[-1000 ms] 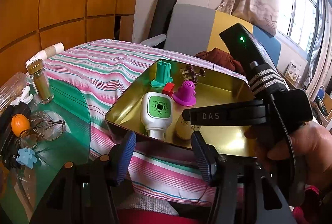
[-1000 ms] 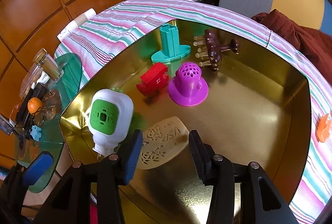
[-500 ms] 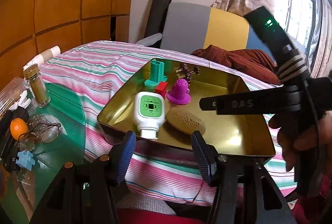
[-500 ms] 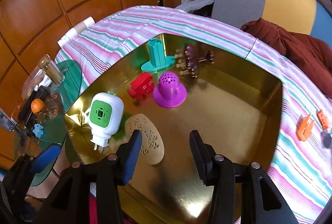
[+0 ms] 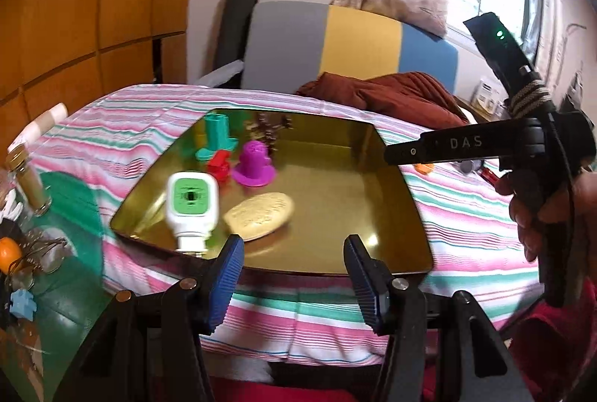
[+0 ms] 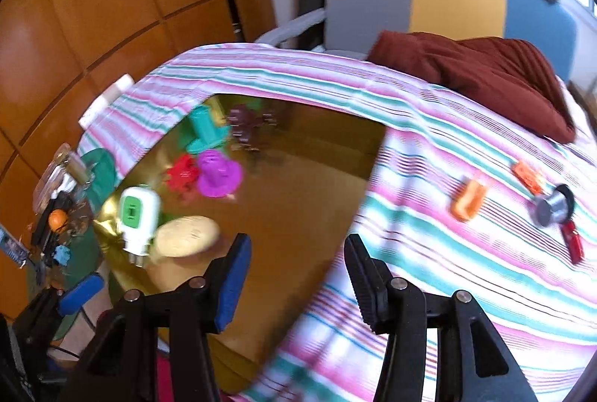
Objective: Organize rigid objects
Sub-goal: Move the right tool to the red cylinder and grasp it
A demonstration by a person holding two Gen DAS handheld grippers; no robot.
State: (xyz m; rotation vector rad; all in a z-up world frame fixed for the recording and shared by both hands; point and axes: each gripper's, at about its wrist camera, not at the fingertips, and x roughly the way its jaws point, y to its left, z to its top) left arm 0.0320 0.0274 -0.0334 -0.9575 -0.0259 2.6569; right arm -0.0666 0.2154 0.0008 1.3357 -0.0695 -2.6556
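A bed with a pink, green and white striped cover [image 6: 429,126] carries a gold metal tray [image 5: 335,185]. Beyond the left gripper [image 5: 293,284], whose fingers are spread and empty, the tray holds a white-and-green plug-in device [image 5: 191,206], a beige oval piece [image 5: 261,215] and a magenta hat-shaped piece [image 5: 254,165]. The right gripper [image 6: 296,284] has just been opening; nothing lies between its fingers. An orange clip [image 6: 468,200] lies on the cover beyond them, to the right.
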